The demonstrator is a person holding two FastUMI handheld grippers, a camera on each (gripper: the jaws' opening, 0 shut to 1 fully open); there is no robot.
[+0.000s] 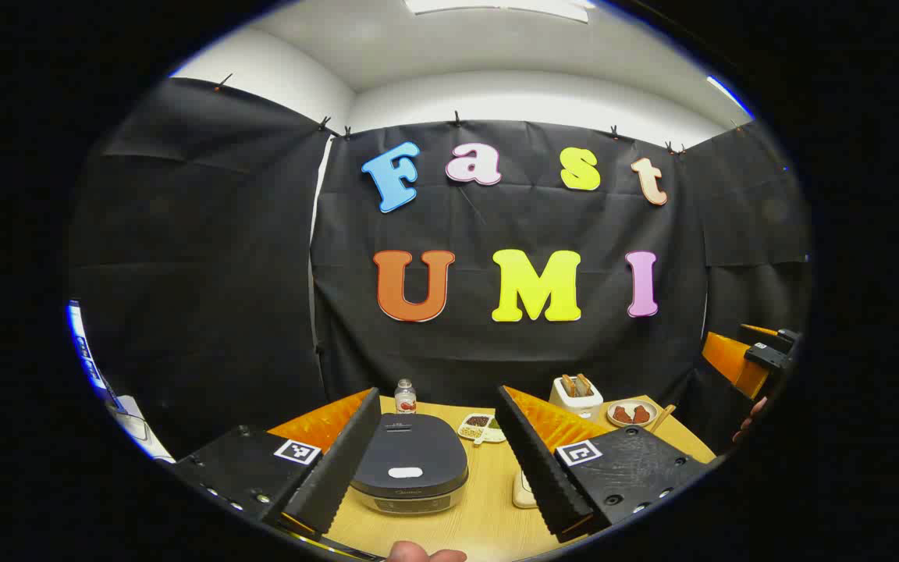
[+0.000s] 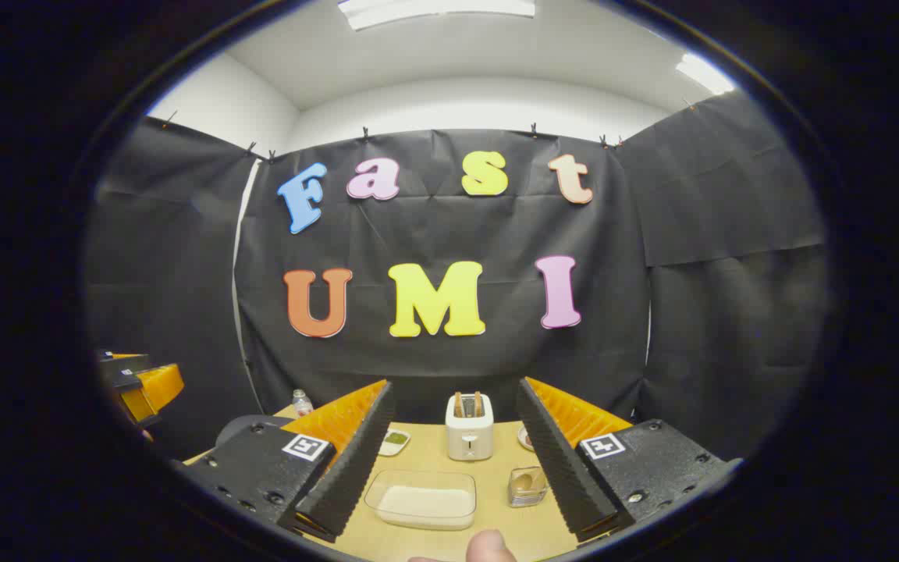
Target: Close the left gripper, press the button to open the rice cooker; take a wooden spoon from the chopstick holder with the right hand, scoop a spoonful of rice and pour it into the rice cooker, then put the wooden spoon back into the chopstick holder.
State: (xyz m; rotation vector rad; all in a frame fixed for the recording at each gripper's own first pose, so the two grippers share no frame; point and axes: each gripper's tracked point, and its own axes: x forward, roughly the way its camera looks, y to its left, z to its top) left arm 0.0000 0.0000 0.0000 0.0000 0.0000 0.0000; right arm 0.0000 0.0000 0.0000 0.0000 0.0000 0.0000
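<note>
The rice cooker (image 1: 410, 468) sits low on the wooden table (image 1: 488, 515), its dark lid down and a pale button (image 1: 405, 472) on top. My left gripper (image 1: 438, 468) hovers above and in front of it, open, with the cooker showing between the fingers. In the right gripper view, a clear container of white rice (image 2: 422, 499) lies between the fingers of my open right gripper (image 2: 449, 468). A small clear holder (image 2: 527, 485) with something wooden inside stands beside the right finger. Neither gripper holds anything.
A white toaster (image 2: 469, 425) with bread stands at the back, also seen as the toaster (image 1: 576, 394). Nearby are a small bottle (image 1: 405, 396), a divided dish (image 1: 481, 425) and a plate of reddish food (image 1: 633, 412). A thumb (image 2: 488, 546) shows at the bottom edge.
</note>
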